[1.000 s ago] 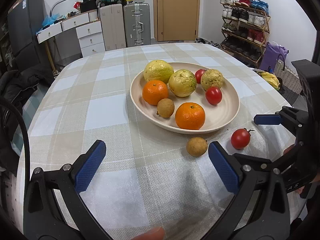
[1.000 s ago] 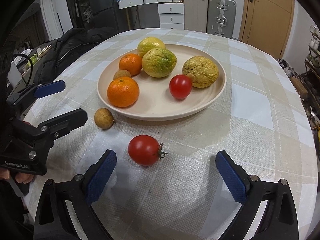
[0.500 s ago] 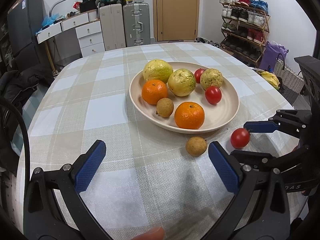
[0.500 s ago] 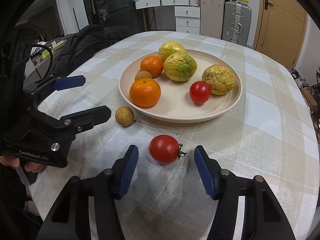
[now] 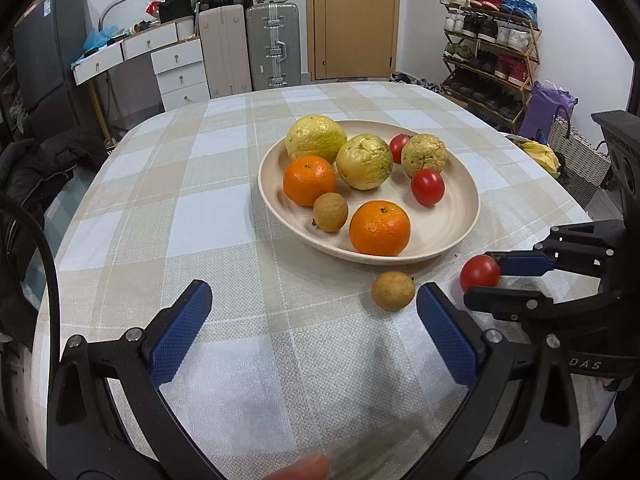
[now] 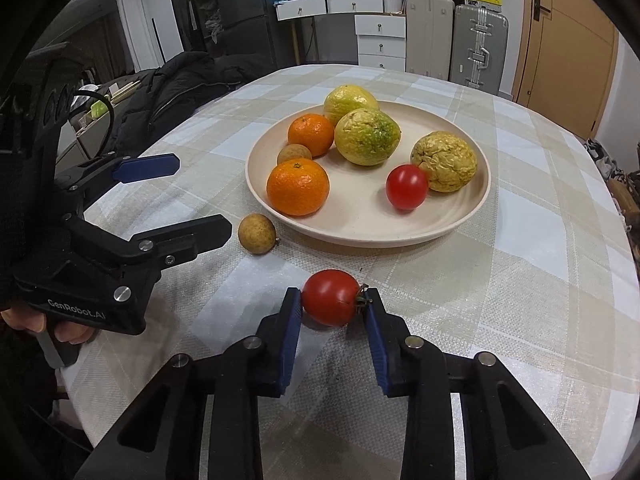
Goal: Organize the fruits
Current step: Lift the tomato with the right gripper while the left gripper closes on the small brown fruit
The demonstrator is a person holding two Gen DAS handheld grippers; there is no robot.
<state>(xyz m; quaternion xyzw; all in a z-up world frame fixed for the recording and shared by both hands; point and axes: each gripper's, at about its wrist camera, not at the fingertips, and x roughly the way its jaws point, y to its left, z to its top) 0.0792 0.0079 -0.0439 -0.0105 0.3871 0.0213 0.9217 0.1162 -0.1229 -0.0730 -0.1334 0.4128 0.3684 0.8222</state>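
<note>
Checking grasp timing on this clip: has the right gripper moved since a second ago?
Yes. In the left wrist view the right gripper has advanced toward the plate, and its fingers have closed around the tomato on the tablecloth.

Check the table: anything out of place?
Two fruits lie on the tablecloth outside the plate: a tomato between the right tool's fingers, and a small brown fruit beside the rim. Nothing spilled or damaged.

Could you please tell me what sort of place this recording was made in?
Most likely a lived-in home, perhaps a dining area near the entrance: a table with a checked cloth and a fruit plate, a shoe rack by the door, and suitcases against the wall.
</note>
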